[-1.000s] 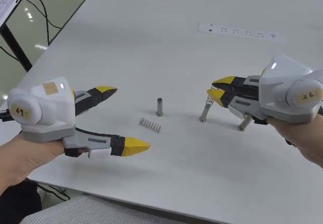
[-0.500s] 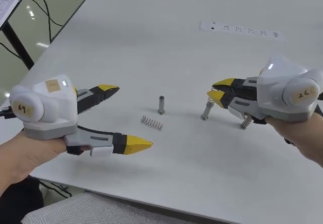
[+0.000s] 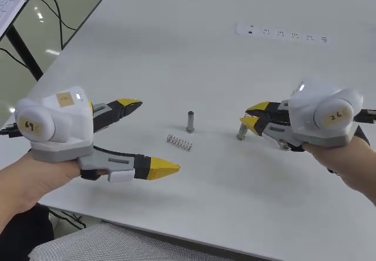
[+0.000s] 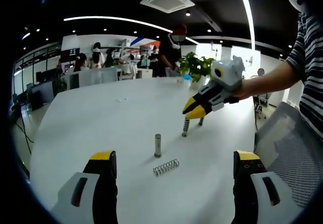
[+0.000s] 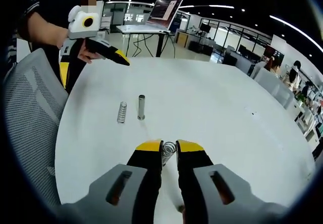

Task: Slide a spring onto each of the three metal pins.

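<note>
- While the left tool [image 3: 150, 135] hovers above the near-left part of the tabletop [image 3: 176, 49], its two yellow-tipped jaws stand wide apart with nothing between them.
- Ahead of that open gap, a bare pin [image 3: 190, 121] stands upright, about midway along the near edge and set back from it.
- Just beside the bare pin, on the side of the near edge, a loose spring [image 3: 178, 143] lies on its side. It does not touch the pin.
- To the right, the right tool [image 3: 252, 115] points toward the bare pin with its jaws close together, clamped on the held spring [image 5: 169, 151]. In the right gripper view that coil sits between the two yellow tips, with both against it.
- The held spring sits over a second pin [image 3: 242, 131], whose lower part shows beneath the jaw tips. This pin is well apart from the bare pin, toward the right edge, and looks slightly tilted.
- A third pin [image 4: 201, 121], with coils around it, stands just beyond the second one in the left gripper view. In the head view the body of the right tool hides most of it.
- A white power strip [image 3: 286, 36] lies flat toward the far edge, well apart from the pins.
- A hand grips each tool from behind.
</note>
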The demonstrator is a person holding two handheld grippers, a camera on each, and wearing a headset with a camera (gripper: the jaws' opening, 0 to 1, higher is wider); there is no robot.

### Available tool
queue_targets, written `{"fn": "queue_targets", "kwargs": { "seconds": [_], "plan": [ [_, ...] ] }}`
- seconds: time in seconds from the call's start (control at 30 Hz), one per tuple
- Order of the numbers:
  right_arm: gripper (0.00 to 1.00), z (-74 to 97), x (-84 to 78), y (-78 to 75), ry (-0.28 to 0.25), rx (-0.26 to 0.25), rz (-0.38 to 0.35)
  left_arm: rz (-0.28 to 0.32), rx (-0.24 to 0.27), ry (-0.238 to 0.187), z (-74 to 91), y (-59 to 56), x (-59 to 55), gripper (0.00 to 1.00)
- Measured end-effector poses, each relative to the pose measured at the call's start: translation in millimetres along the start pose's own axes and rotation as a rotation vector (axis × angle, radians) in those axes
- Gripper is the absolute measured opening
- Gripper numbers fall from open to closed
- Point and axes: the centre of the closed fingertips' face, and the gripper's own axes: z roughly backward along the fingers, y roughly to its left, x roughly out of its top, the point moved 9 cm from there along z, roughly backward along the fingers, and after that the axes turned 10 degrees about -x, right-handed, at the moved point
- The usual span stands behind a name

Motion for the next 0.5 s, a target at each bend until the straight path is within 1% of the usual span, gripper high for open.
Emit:
{"fn": "queue_targets", "kwargs": {
  "seconds": [0.07, 0.23, 0.27, 0.3, 0.43, 0.5],
  "plan": [
    [0.12, -1.1, -3.0, 1.9, 0.02, 0.002, 0.018, 0.0, 0.0, 0.0, 0.2, -0.4, -0.3, 0.95],
    [0.12, -4.1, -9.0, 5.3, 0.034, 0.016, 0.022, 0.0, 0.0, -0.001, 1.4, -1.0, -0.4, 0.95],
    [0.12, -5.1, -8.6, 5.3, 0.021, 0.01, 0.013, 0.0, 0.001, -0.001, 1.7, -1.0, -0.2, 0.95],
    [0.12, -4.5, -8.8, 4.9, 0.028, 0.013, -0.001, 0.001, 0.0, -0.001, 2.2, -1.0, 0.1, 0.95],
    [0.12, -5.1, -9.1, 4.7, 0.025, 0.011, 0.0, -0.002, 0.001, 0.002, 3.0, 0.3, 0.9, 0.95],
    [0.12, -4.6, -9.3, 3.6, 0.028, 0.011, -0.014, -0.001, 0.001, -0.002, 2.8, 0.9, 2.3, 0.95]
  ]
}}
